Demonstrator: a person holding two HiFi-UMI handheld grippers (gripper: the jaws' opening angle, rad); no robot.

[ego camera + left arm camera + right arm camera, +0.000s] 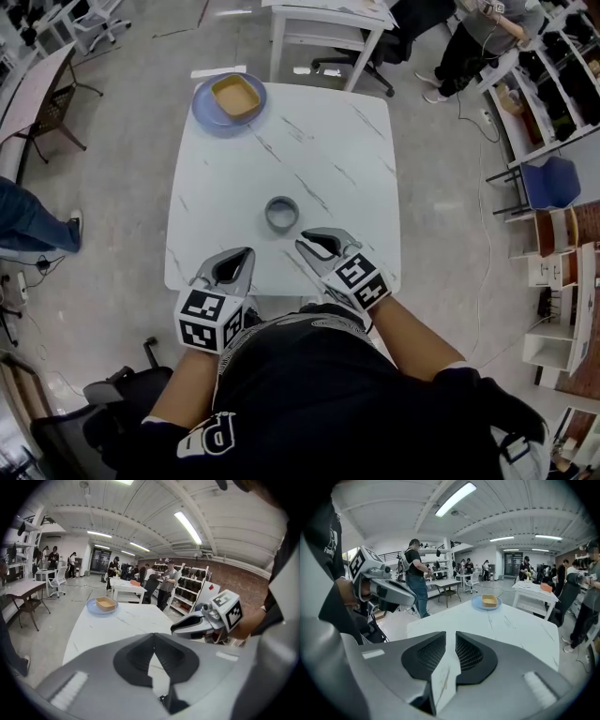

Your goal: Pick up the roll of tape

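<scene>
A grey roll of tape (281,214) lies flat on the white marble table (337,150), near its front edge. Both grippers hover at that front edge, short of the roll. My left gripper (247,253) is to the roll's lower left, and its jaw tips meet with nothing between them (152,635). My right gripper (303,243) sits just below and right of the roll, its jaws a narrow gap apart and empty (450,637). The roll is hidden behind the jaws in both gripper views.
A blue plate (208,111) holding a tan bowl (234,96) sits at the table's far left corner. Behind it stands another white table (323,21). A seated person (483,33) and shelves (553,75) are at the right, and a chair (52,103) at the left.
</scene>
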